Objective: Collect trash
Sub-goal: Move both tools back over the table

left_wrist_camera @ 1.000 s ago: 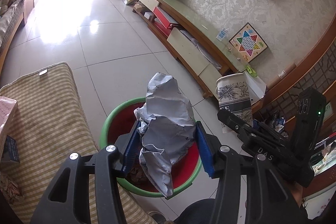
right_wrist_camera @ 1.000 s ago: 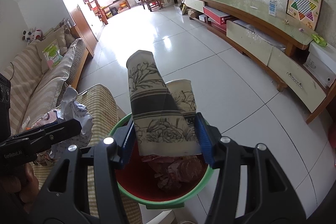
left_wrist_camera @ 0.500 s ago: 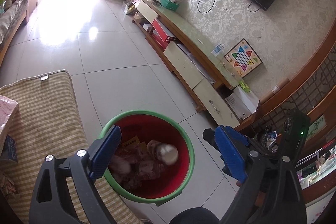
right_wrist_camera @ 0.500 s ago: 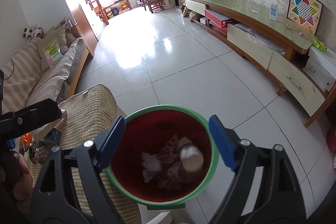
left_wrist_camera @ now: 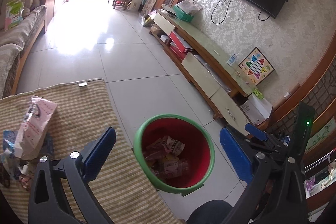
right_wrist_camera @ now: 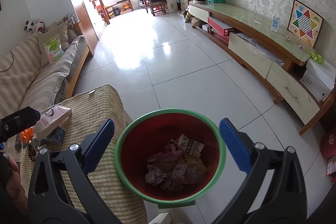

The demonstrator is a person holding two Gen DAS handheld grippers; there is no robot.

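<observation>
Both the left gripper (left_wrist_camera: 168,152) and right gripper (right_wrist_camera: 167,145) have just spread wide, empty, over the bin (right_wrist_camera: 126,169) of crumpled trash (right_wrist_camera: 178,163), while more litter (left_wrist_camera: 31,125) waits at nine o'clock on the striped table (left_wrist_camera: 88,98).

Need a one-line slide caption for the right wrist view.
Right gripper open and empty above the red bin of crumpled trash.

The jaws of the left gripper (left_wrist_camera: 168,152) and right gripper (right_wrist_camera: 167,145) are being opened wide; crumpled paper (right_wrist_camera: 155,176) and patterned cups (right_wrist_camera: 190,146) are now lying in the bin (right_wrist_camera: 126,135) at 6 o'clock.
</observation>
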